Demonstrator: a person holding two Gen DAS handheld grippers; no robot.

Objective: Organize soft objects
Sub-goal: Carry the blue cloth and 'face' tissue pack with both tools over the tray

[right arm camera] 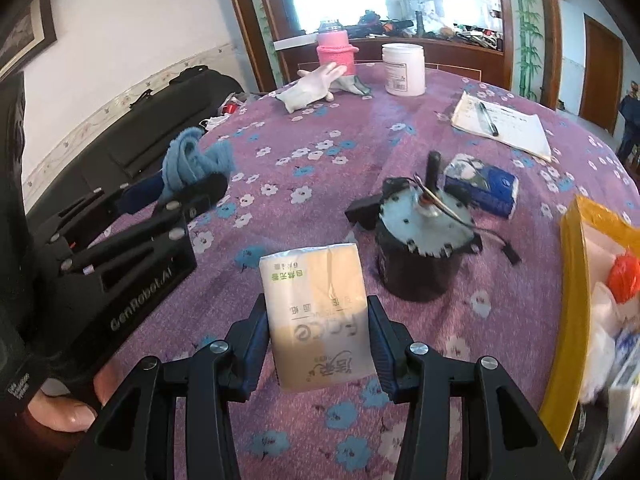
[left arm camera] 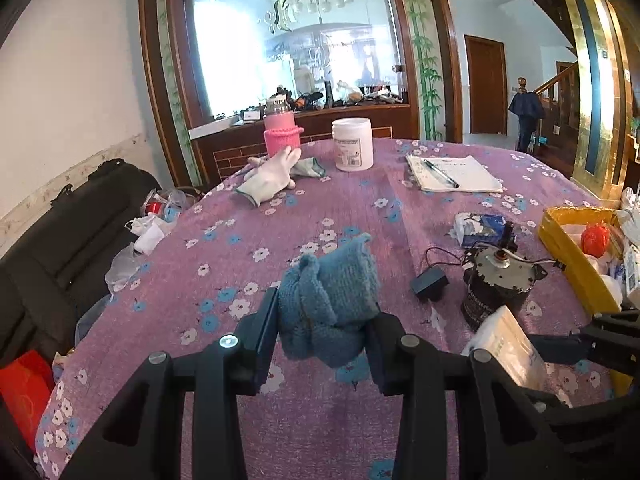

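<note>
With the left tongs pinching the blue knit cloth and the right tongs clamping the tissue pack, both loads are hanging clear of the tabletop, so they should be travelling level toward the yellow box at right of the frame, grips kept firm.

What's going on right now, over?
Left claw gripping blue knit cloth. Right claw gripping tissue pack. Both lifted. Motor nearby.

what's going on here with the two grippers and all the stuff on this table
A person is sorting soft things on a table with a purple flowered cloth, a gripper in each hand. The left gripper is shut on a bunched blue knit cloth, held above the table. The right gripper is shut on a beige tissue pack. A white glove, another tissue pack in blue and white and a small motor lie on the table. A yellow box sits on the right.
</note>
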